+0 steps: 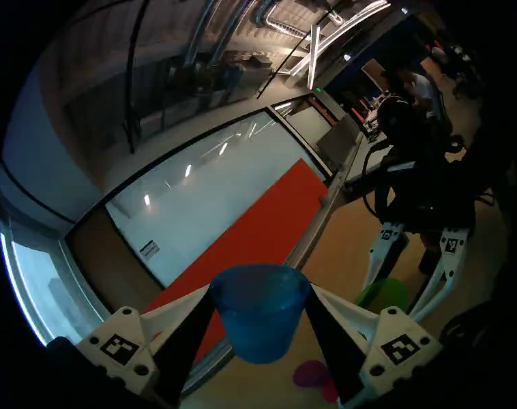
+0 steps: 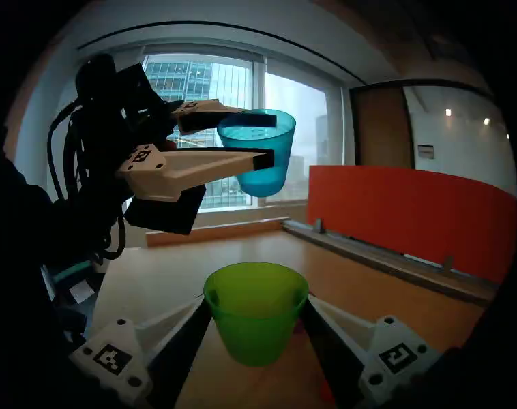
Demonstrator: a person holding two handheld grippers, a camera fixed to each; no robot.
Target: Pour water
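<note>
Left tongs (image 1: 258, 300): closed on the blue cup (image 1: 260, 324), one finger pressing each side of its wall. Right tongs (image 2: 256, 303): closed on the green cup (image 2: 256, 320) in the same manner, rim upward. In the right gripper view, the blue cup sits above the right tongs, clear of the green cup. The wooden tabletop (image 2: 367, 286) lies below both tongs. A red partition (image 2: 408, 211) stands beyond them.

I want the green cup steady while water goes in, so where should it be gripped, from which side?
Grip the green cup across its side wall under the rim, coming in level from the side, as the right gripper does. It stands upright and tapers downward, so the wider top should not slip through the jaws, and the mouth stays open.
</note>
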